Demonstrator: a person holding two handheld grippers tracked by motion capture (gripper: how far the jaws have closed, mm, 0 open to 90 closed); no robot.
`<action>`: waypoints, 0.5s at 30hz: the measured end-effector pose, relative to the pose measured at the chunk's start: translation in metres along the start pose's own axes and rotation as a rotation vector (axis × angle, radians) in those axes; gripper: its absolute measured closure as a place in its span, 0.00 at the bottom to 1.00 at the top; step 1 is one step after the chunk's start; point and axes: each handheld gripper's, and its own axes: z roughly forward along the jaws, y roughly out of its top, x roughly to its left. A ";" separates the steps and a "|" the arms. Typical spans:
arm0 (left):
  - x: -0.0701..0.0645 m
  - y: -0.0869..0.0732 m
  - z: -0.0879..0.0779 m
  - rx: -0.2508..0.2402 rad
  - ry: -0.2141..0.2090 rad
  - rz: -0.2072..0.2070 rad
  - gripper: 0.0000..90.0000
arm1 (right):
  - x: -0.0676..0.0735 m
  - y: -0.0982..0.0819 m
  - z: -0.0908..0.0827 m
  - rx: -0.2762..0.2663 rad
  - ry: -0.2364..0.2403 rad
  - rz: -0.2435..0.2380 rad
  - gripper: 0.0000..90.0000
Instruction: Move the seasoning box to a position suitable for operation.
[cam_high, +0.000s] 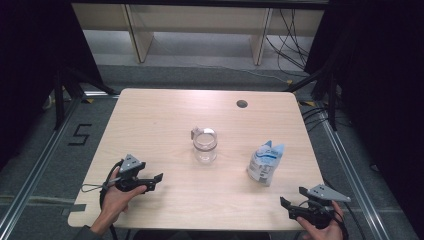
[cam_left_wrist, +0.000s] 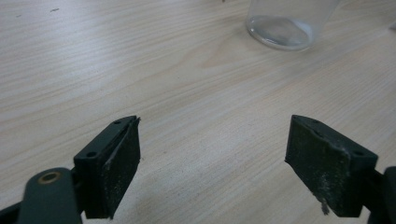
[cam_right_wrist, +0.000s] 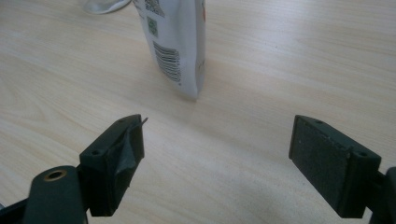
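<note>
Clear glass jar (cam_high: 205, 145), open-topped, stands mid-counter; the white-and-blue printed pouch (cam_high: 265, 161) stands upright to its right, well apart. Left gripper (cam_high: 152, 182) and right gripper (cam_high: 289, 207) hover near the counter's near edge, fingers released and empty. Approach each squarely; the pale wooden counter (cam_high: 150, 125) between lies unobstructed.

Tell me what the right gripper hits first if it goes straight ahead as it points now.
Most likely the white plastic pouch with a barcode, standing just left of centre ahead of the right gripper, whose jaws are open with bare wooden table between. Depth is unclear; it might pass its right edge.
</note>
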 end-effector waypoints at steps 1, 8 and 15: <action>-0.001 0.000 0.001 -0.011 0.006 -0.010 0.21 | -0.003 0.000 0.000 0.000 -0.001 -0.021 0.22; 0.002 0.005 0.005 -0.019 0.019 -0.006 0.29 | -0.002 0.000 0.001 0.002 -0.008 0.012 0.22; 0.007 0.018 0.009 -0.053 0.028 -0.015 0.36 | -0.007 0.001 0.001 -0.004 -0.001 -0.008 0.23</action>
